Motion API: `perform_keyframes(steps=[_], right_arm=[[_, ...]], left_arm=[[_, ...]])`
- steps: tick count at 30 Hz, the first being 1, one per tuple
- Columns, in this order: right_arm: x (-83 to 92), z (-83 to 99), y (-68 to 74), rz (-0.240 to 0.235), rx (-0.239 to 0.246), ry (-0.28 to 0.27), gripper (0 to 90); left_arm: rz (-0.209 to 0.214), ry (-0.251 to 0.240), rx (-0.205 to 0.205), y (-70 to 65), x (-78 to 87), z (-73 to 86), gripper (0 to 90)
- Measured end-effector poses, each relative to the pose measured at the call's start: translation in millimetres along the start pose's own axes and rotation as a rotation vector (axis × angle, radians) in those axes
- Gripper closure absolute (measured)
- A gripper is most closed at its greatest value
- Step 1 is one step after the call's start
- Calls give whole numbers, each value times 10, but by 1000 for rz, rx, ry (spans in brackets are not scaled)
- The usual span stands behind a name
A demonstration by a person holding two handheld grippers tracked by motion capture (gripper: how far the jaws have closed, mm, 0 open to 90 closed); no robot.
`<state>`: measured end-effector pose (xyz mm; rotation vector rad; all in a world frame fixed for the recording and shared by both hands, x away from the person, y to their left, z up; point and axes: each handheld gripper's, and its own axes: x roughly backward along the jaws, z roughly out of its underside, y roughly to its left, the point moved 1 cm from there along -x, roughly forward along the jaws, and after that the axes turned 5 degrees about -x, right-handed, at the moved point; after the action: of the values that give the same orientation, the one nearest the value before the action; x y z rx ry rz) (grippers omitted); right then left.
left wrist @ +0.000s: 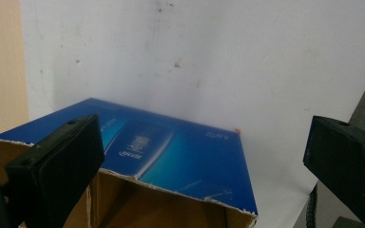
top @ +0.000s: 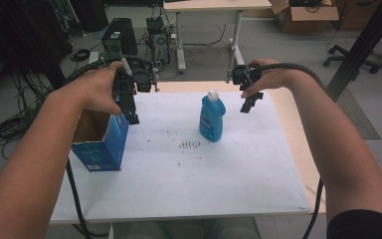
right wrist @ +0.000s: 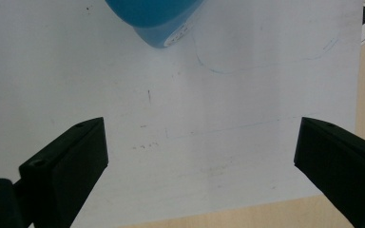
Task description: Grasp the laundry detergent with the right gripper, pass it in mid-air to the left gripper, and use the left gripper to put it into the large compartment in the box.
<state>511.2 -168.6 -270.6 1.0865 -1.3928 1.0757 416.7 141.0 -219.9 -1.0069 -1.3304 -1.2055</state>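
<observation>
A blue bottle [top: 212,118] with a white cap stands upright near the middle of the white sheet [top: 189,169]. An open-topped blue cardboard box [top: 101,142] sits at the sheet's left edge. My left gripper [top: 131,115] hovers over the box's far right corner, jaws wide apart and empty; the left gripper view looks down on the box [left wrist: 171,156] between them. My right gripper [top: 249,103] hangs open and empty in the air just right of the bottle. In the right gripper view the bottle [right wrist: 154,16] lies at the top, ahead of the spread jaws.
The sheet covers a light wooden table [top: 298,139], bare along its right edge. Small dark marks [top: 189,145] dot the sheet in front of the bottle. Beyond the table are a white desk [top: 214,10], computer towers [top: 117,35], cables and an office chair [top: 350,57].
</observation>
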Motion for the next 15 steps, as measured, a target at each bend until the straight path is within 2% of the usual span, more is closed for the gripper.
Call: perform_keyframes(steps=[8, 15], right_arm=[[-48, 49, -12, -4, -14, -8, 40], [-89, 73, 20, -8, -10, -9, 41]], left_arm=[[2, 13, -8, 29, -24, -34, 2], [2, 12, -16, -2, -24, -56, 3]])
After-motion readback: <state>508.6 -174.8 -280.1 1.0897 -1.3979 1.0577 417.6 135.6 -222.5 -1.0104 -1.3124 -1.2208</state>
